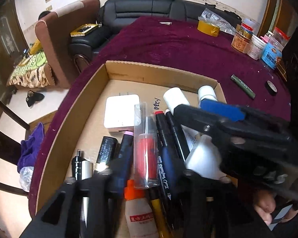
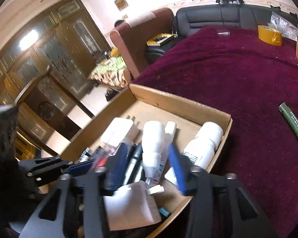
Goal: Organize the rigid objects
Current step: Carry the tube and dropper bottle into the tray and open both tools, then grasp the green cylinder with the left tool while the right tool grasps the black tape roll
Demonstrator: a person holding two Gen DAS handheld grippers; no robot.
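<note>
Both grippers, the left gripper (image 1: 145, 158) and right gripper (image 2: 145, 168), are hovering open and empty over a well-filled cardboard box (image 1: 85, 91), while a green lighter (image 2: 293, 127) is lying beyond the right one, still unsorted.

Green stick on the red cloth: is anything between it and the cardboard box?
Nothing visible is. The green stick lies on bare cloth beside the cardboard box. It only has to clear the box's own low wall.
</note>
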